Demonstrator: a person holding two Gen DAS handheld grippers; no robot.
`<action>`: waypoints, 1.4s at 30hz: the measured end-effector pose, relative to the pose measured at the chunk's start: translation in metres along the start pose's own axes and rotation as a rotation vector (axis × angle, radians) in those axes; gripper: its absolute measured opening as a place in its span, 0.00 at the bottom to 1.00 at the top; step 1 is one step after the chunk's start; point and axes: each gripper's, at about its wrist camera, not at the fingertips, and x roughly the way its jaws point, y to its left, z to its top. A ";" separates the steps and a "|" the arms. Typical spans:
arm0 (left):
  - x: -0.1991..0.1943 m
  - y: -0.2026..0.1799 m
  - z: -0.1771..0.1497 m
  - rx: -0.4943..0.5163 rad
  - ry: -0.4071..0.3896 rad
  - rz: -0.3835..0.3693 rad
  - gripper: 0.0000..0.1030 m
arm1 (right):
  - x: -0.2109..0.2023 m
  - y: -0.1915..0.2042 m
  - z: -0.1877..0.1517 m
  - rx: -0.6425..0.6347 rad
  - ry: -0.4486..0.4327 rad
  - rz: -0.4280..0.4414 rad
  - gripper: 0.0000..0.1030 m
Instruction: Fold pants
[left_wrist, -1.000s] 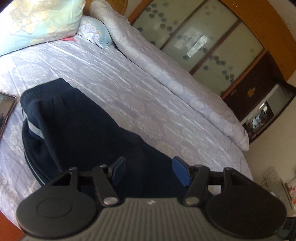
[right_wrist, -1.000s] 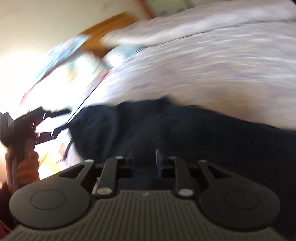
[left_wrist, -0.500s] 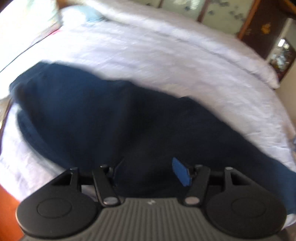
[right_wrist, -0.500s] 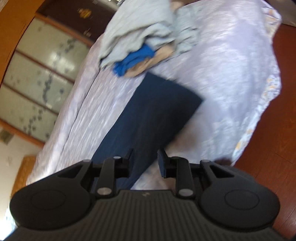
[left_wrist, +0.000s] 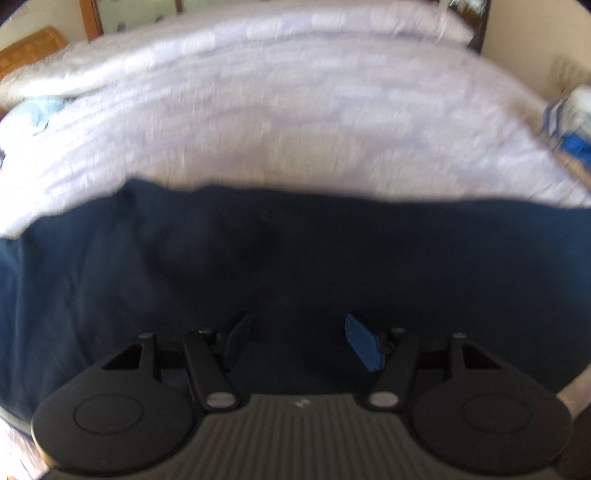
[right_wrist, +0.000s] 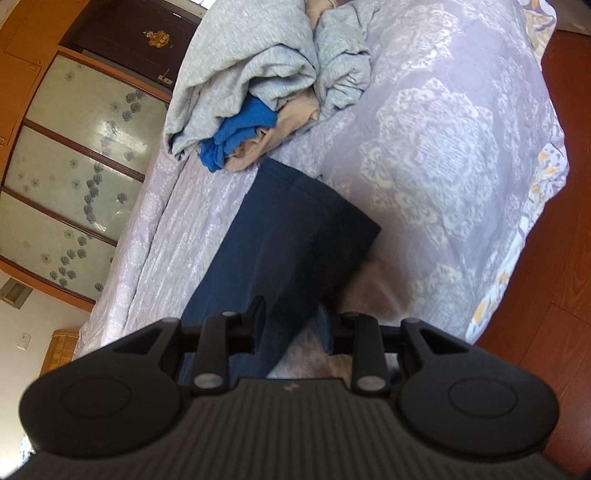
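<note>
Dark navy pants (left_wrist: 295, 258) lie flat across the near side of the bed, filling the lower half of the blurred left wrist view. My left gripper (left_wrist: 295, 339) is open and empty just above them. In the right wrist view the pants' leg end (right_wrist: 295, 236) stretches away from me to a square hem. My right gripper (right_wrist: 291, 325) is open, its jaws either side of the leg's near edge, holding nothing.
The bed has a lilac patterned cover (right_wrist: 443, 155). A heap of grey, blue and beige clothes (right_wrist: 266, 81) lies just beyond the hem. A rolled quilt (left_wrist: 258, 48) runs along the bed's far side. Wooden floor (right_wrist: 561, 258) is on the right, wardrobe doors (right_wrist: 74, 166) on the left.
Both grippers swung fast. The left view turned from the waistband end to the middle of the pants and came lower. The right view swung to the leg end and closed in on it.
</note>
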 end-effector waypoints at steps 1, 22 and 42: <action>0.000 0.000 -0.001 -0.001 -0.014 0.011 0.63 | 0.002 0.000 0.002 -0.002 -0.006 0.004 0.32; -0.001 0.012 -0.002 -0.062 0.012 -0.047 0.68 | 0.041 0.019 0.010 -0.070 -0.103 -0.025 0.42; -0.020 0.040 -0.009 -0.173 0.037 -0.180 0.67 | 0.018 0.026 -0.017 -0.016 -0.152 -0.065 0.68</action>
